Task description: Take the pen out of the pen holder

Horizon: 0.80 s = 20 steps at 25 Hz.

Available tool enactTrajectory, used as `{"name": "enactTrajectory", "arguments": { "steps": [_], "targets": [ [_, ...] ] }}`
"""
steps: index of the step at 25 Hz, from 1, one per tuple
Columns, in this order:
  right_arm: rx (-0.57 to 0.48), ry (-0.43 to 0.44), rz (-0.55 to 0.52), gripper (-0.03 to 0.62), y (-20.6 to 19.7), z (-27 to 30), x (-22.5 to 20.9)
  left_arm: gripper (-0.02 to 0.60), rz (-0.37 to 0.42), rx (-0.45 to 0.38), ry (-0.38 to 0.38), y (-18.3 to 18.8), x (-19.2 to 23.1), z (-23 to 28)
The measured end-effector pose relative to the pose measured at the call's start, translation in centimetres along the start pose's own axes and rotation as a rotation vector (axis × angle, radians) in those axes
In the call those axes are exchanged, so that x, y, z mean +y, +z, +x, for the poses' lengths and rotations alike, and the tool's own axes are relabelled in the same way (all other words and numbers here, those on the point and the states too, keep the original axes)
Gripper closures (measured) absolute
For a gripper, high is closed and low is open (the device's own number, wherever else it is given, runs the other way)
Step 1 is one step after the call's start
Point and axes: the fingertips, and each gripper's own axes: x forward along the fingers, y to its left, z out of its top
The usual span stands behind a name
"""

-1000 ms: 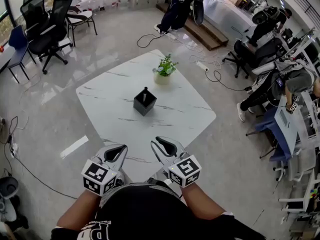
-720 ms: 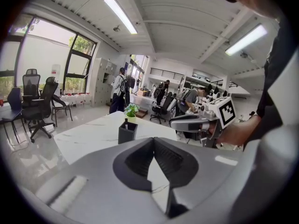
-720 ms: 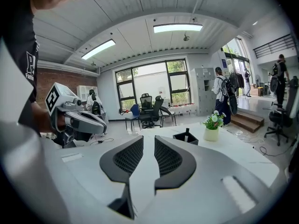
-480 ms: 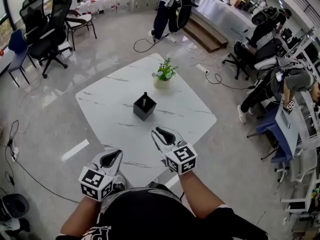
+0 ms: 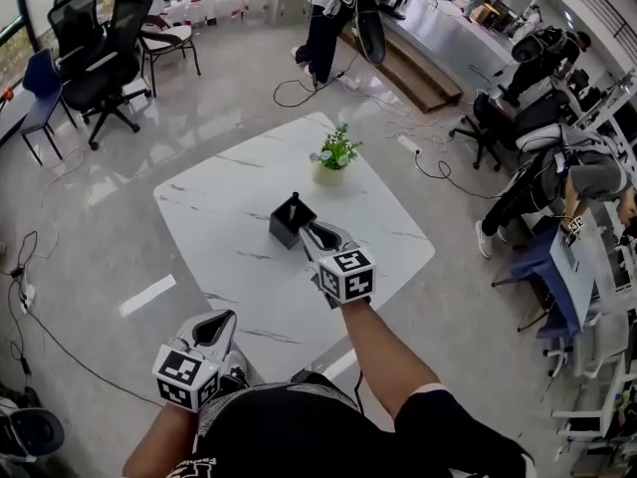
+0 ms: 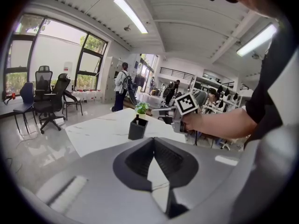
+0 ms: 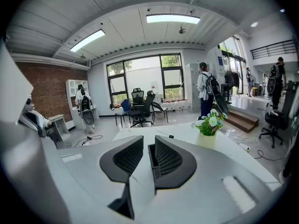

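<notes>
The step in hand looks like the approach: the right tool (image 5: pixel 315 234) is held out over the table (image 5: pixel 214 207) with its tips right at the near side of the black pen holder (image 5: pixel 287 225), and nothing is gripped yet. The pen (image 5: pixel 293 200) stands upright in the holder, its top just ahead of and slightly above the tips. In the right gripper view the jaws of the right tool (image 7: pixel 148 144) stand a narrow slot apart and empty. A dark sliver of the holder's wall shows through that slot, and a small dark tip, probably the pen (image 7: pixel 171 136), peeks over the right-hand jaw, so the pen seems to sit a little right of the slot. The next move, as I judge it, calls for shifting the slot onto the pen's shaft, closing, then lifting straight up. The left tool (image 5: pixel 221 320) hangs well behind, close to the person's body. Its own view shows the left tool (image 6: pixel 153 141) with its jaw tips together and nothing between them. That view alone gives a side look at the pen holder (image 6: pixel 138 129), far ahead of the left tool. The potted plant (image 5: pixel 335 153) stands beyond the holder.
</notes>
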Motion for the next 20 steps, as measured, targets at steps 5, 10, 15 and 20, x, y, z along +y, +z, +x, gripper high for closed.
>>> {"name": "enactTrajectory", "arguments": {
  "steps": [5, 10, 15, 20],
  "targets": [
    [0.039, -0.024, 0.031, 0.526, -0.5, 3.8, -2.4, 0.525, -0.017, 0.013, 0.023, -0.7, 0.4, 0.0],
    [0.086, -0.049, 0.071, 0.526, -0.9, 7.0, -4.7, 0.525, -0.031, 0.024, 0.044, -0.9, 1.0, -0.1],
    [0.139, -0.059, 0.085, 0.526, -1.4, 9.3, -5.8, 0.525, -0.047, 0.029, 0.071, -0.8, 1.5, -0.4],
    [0.19, -0.07, 0.058, 0.526, -2.2, 10.6, -6.2, 0.525, -0.062, 0.031, 0.081, -0.8, 1.9, -0.3]
  ]
}}
